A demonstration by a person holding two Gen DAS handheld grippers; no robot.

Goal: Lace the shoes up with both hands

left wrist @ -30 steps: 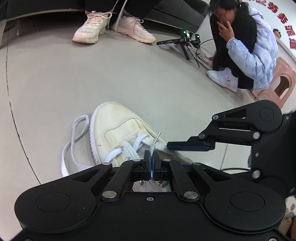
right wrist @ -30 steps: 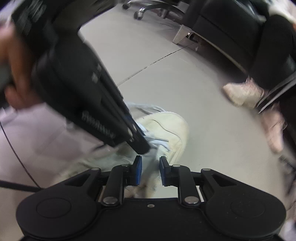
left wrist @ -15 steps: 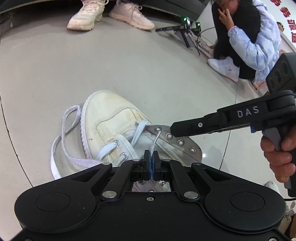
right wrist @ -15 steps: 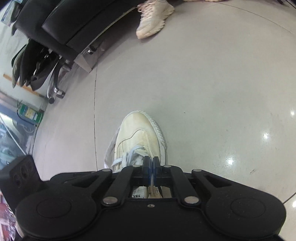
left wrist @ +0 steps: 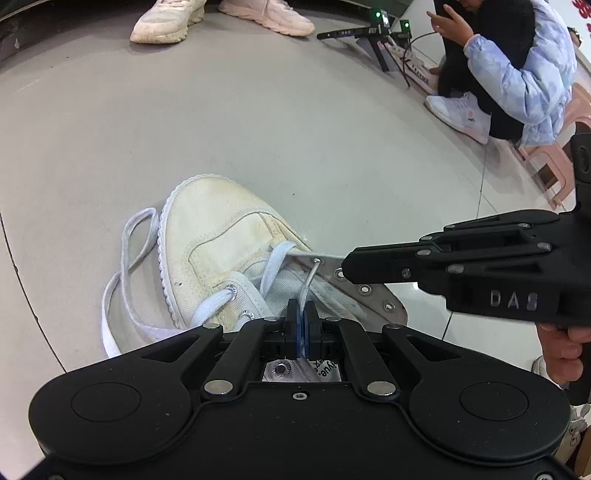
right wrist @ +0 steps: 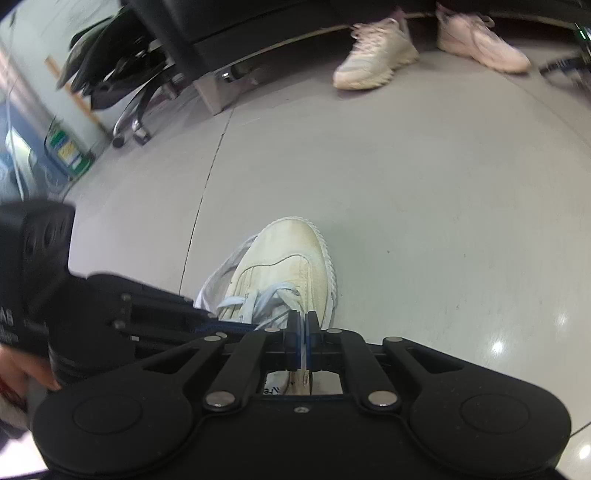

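Observation:
A white canvas shoe [left wrist: 221, 236] [right wrist: 288, 254] lies on the grey floor, toe pointing away. My left gripper [left wrist: 302, 308] is shut on the tip of the white lace [left wrist: 308, 280], which comes out of an eyelet on the shoe's right flap. A loose lace loop [left wrist: 127, 254] trails on the floor left of the shoe. My right gripper [left wrist: 349, 263] [right wrist: 303, 319] reaches in from the right and is shut on the edge of that eyelet flap [left wrist: 369, 291]. A thin white strip shows between its pads. In the right wrist view the left gripper [right wrist: 251, 326] enters from the left.
A seated person's pale pink sneakers [left wrist: 166, 20] rest at the far edge. A crouching person in a light blue jacket [left wrist: 517, 77] and a pink stool [left wrist: 554, 166] are at the right, by a black stand with green lights [left wrist: 380, 33]. Black seating [right wrist: 240, 33] stands beyond.
My right gripper went from partly open near the laces to shut on the shoe's right flap. My left gripper kept its hold on the lace tip and shifted slightly over the shoe.

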